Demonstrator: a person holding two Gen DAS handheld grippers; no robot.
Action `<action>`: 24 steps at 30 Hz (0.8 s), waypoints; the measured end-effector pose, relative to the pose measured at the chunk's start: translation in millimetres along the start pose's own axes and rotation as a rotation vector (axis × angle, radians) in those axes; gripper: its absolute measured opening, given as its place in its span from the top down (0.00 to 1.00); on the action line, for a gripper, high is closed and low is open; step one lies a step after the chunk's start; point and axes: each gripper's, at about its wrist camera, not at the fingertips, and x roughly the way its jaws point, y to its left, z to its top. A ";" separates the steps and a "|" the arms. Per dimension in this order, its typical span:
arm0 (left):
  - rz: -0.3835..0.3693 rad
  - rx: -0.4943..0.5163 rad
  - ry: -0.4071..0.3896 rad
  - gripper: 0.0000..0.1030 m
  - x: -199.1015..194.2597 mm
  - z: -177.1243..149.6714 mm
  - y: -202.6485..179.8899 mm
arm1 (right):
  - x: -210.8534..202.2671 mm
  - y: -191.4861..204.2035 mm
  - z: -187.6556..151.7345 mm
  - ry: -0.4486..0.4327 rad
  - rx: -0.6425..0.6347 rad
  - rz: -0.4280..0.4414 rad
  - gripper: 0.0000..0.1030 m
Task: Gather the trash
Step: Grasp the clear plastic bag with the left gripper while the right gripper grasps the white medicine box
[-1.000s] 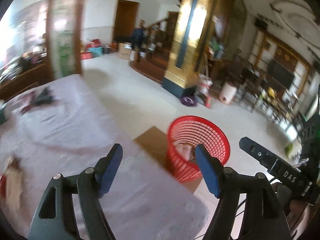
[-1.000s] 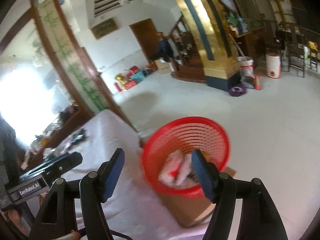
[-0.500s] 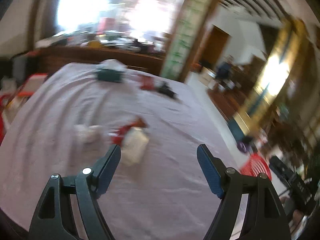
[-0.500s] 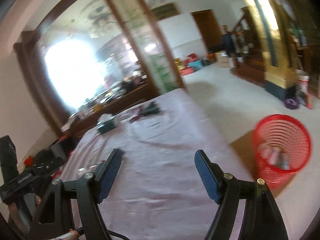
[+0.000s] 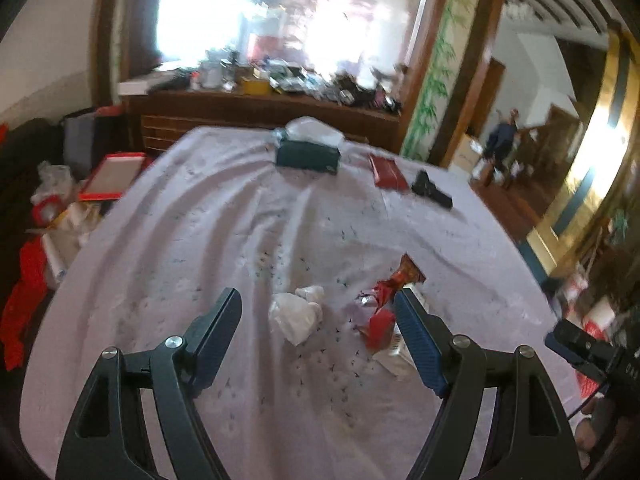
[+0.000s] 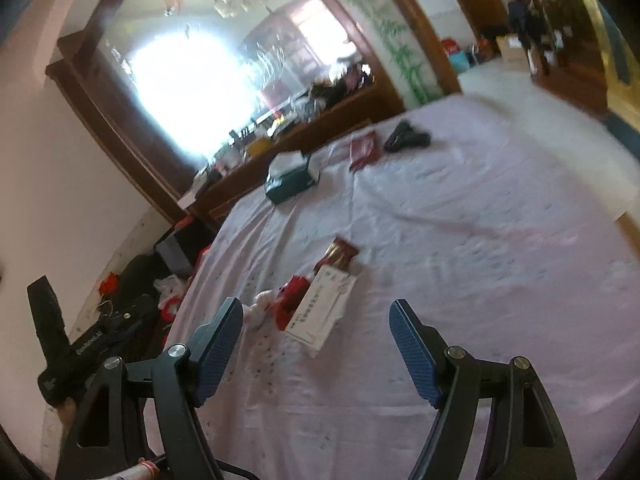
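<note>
A crumpled white tissue (image 5: 297, 314) lies on the pale tablecloth (image 5: 200, 248), between and just beyond my left gripper's (image 5: 318, 334) open, empty fingers. To its right lie red wrappers (image 5: 382, 300) and a white carton (image 5: 394, 354), partly hidden by the right finger (image 5: 418, 342). In the right wrist view the white carton (image 6: 322, 312), a red wrapper (image 6: 290, 300), a brown wrapper (image 6: 340, 254) and the tissue (image 6: 262, 300) lie ahead and left of my right gripper (image 6: 316, 344), which is open and empty above the cloth.
A green tissue box (image 5: 308, 152), a red packet (image 5: 388, 172) and a black object (image 5: 430, 188) sit at the table's far end. A cluttered wooden sideboard (image 5: 260, 100) stands behind. Boxes and red bags (image 5: 52, 216) lie on the floor at the left.
Both grippers have swung away from the red basket, which has left view, to face the table. The trash now lies close in front of both. Both stay open.
</note>
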 end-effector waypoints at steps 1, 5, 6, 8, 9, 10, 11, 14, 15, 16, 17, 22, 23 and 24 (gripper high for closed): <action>0.014 0.011 0.025 0.25 12.4 1.1 -0.7 | 13.1 -0.9 0.2 0.018 0.015 -0.001 0.23; 0.001 0.092 0.075 0.25 48.1 2.8 -9.3 | 56.9 -6.0 2.7 0.091 0.059 0.001 0.23; -0.019 0.103 0.084 0.25 57.0 3.8 -9.2 | 66.1 -7.6 2.5 0.110 0.068 0.003 0.23; -0.024 0.115 0.113 0.25 73.9 5.4 -8.2 | 84.8 -9.3 3.4 0.145 0.077 0.015 0.23; -0.007 0.111 0.136 0.25 84.5 6.2 -6.0 | 93.1 -10.2 3.1 0.163 0.084 0.015 0.24; -0.007 0.110 0.145 0.25 90.9 6.5 -5.2 | 102.3 -10.7 2.1 0.182 0.091 0.016 0.27; -0.005 0.114 0.153 0.25 95.5 6.7 -5.9 | 110.7 -11.5 0.9 0.199 0.100 0.023 0.29; 0.018 0.132 0.176 0.31 109.9 7.7 -8.5 | 126.4 -15.7 -1.4 0.225 0.133 0.022 0.31; 0.017 0.137 0.186 0.33 114.3 7.2 -9.5 | 133.4 -17.5 -1.2 0.235 0.149 0.022 0.31; 0.017 0.139 0.194 0.34 118.2 6.3 -10.1 | 140.0 -18.6 -0.6 0.244 0.164 0.022 0.31; 0.017 0.142 0.203 0.38 122.5 5.5 -10.7 | 143.3 -19.0 -0.6 0.249 0.172 0.026 0.31; 0.034 0.156 0.262 0.48 139.3 -4.1 -9.0 | 163.7 -17.4 1.0 0.278 0.188 0.018 0.31; 0.033 0.158 0.268 0.48 140.3 -5.6 -8.6 | 166.3 -16.4 0.7 0.283 0.188 0.019 0.31; 0.031 0.162 0.274 0.49 141.6 -7.1 -8.0 | 168.7 -16.0 0.3 0.287 0.192 0.016 0.31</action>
